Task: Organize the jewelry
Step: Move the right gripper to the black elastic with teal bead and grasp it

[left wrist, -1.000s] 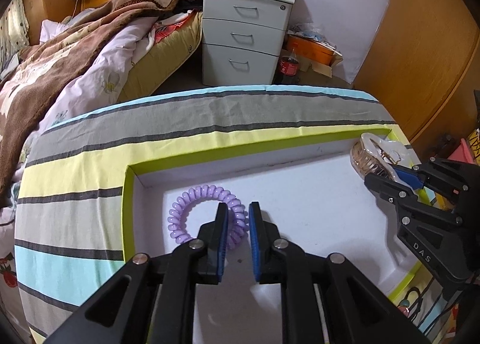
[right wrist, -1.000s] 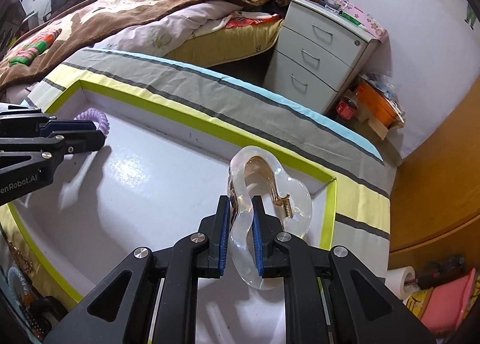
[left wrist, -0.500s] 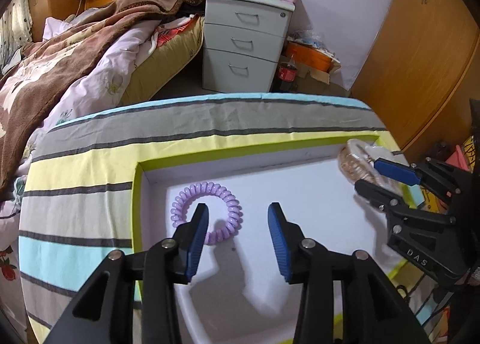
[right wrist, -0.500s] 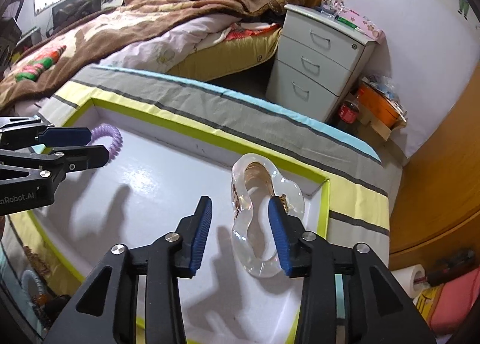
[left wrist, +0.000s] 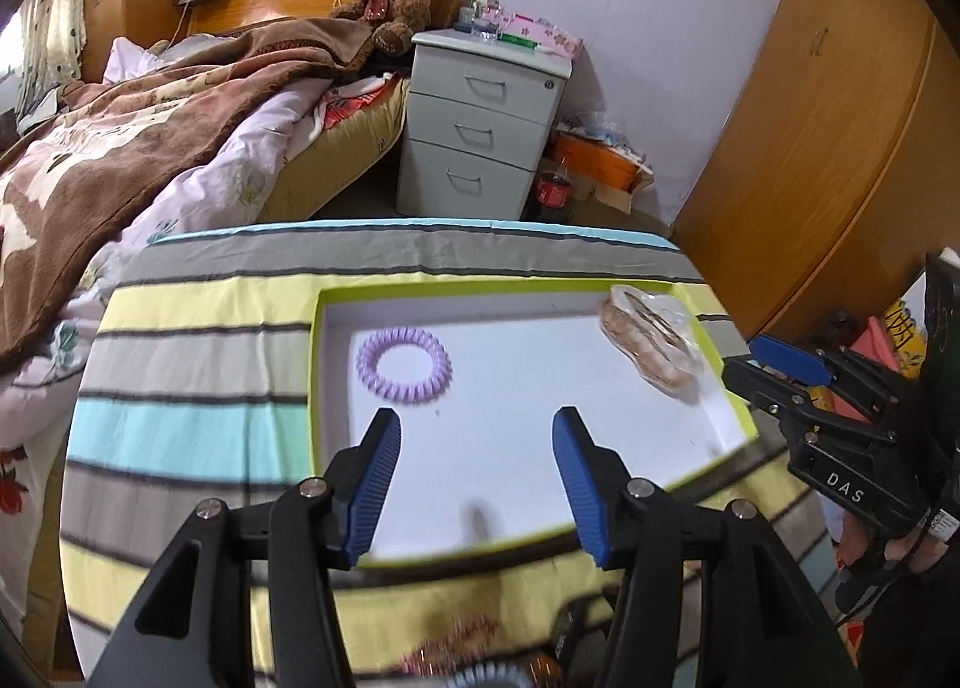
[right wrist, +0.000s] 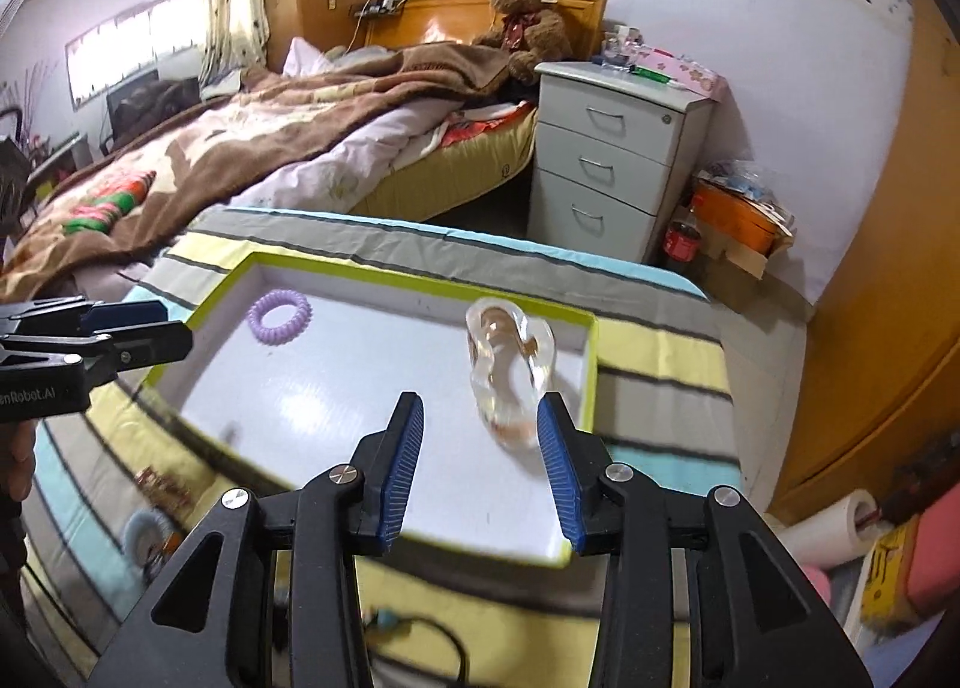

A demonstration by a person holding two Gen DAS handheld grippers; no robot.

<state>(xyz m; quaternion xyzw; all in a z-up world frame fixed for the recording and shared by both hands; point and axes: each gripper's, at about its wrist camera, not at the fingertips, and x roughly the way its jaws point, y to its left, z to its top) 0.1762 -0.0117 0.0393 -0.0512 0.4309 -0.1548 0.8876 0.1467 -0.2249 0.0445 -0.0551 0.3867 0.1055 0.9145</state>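
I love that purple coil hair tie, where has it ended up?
The purple coil hair tie lies flat in the tray's far left corner, opposite the clear hair claw.

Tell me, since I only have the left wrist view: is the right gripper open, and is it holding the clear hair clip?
Observer: The right wrist view shows the right gripper with its jaws wide apart, holding nothing.
Operator: Where is the clip relative to it?
Observer: The clear hair clip lies in the tray near the far right corner, just ahead of the right-side fingertip. I cannot tell whether they touch.
Operator: Anything past the tray on that side?
Observer: A paper roll lies low on the right, beyond the striped cloth.
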